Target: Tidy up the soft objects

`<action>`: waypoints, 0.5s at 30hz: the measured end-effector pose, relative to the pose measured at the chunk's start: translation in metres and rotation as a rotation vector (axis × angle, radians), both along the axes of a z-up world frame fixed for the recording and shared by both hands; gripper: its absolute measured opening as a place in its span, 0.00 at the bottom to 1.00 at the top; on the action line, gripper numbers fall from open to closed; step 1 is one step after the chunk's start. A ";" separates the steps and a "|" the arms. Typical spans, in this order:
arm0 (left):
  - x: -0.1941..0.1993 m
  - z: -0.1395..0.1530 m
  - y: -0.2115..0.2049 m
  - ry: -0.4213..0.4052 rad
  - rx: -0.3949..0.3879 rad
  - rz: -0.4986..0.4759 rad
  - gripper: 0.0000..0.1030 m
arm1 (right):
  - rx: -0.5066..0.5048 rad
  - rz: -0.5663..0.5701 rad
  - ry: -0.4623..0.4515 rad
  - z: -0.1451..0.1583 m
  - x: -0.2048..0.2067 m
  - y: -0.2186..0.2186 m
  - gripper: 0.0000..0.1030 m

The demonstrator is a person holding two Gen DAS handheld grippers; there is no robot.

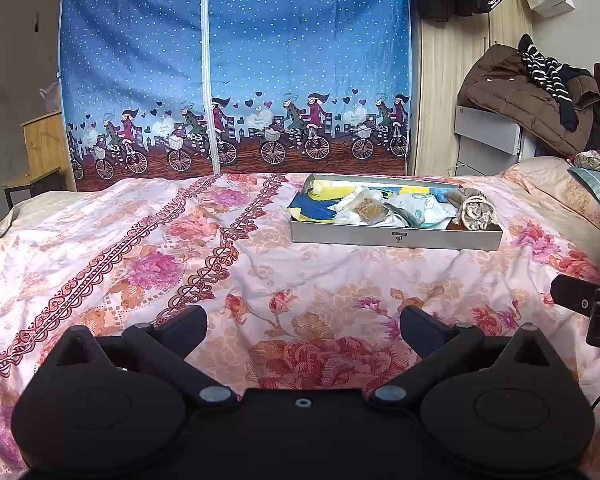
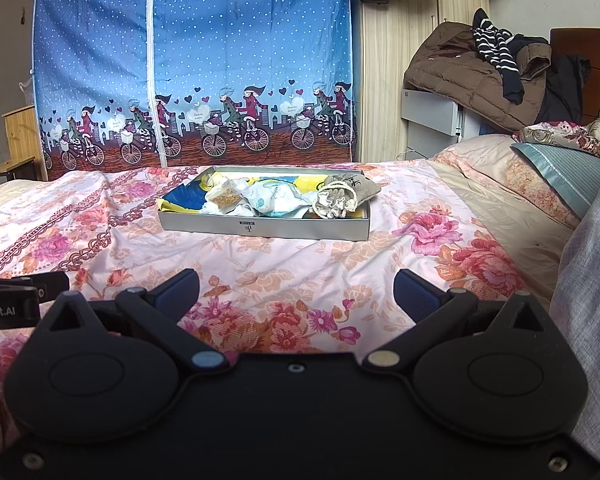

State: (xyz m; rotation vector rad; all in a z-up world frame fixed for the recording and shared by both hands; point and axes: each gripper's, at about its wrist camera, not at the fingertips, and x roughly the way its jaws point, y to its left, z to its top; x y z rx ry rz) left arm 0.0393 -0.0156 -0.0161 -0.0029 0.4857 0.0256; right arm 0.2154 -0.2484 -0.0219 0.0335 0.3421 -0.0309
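A shallow grey box (image 1: 396, 238) (image 2: 264, 229) lies on the flowered bedspread, far ahead of both grippers. It holds several soft things: a beige drawstring pouch (image 1: 476, 210) (image 2: 336, 202) at its right end, a white crumpled cloth bundle (image 1: 416, 206) (image 2: 276, 198), a small packet with orange filling (image 1: 370, 210) (image 2: 226, 197), and blue and yellow fabric (image 1: 316, 206) (image 2: 184, 198). My left gripper (image 1: 303, 326) is open and empty above the bedspread. My right gripper (image 2: 296, 286) is open and empty, well short of the box.
The bed (image 1: 100, 240) fills the foreground. A blue cartoon-print fabric wardrobe (image 1: 236, 72) stands behind it. Jackets (image 2: 476, 68) are piled on a grey cabinet at right, pillows (image 2: 560, 168) beside it. The other gripper shows at the frame edge (image 1: 592, 312) (image 2: 12, 296).
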 end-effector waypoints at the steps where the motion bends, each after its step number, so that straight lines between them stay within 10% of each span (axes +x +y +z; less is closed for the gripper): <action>1: 0.000 0.000 0.001 0.000 0.001 0.000 0.99 | 0.000 0.000 0.000 0.000 0.000 0.000 1.00; 15: 0.000 0.000 0.000 0.003 0.003 0.002 0.99 | -0.001 0.001 0.002 -0.001 -0.001 -0.001 1.00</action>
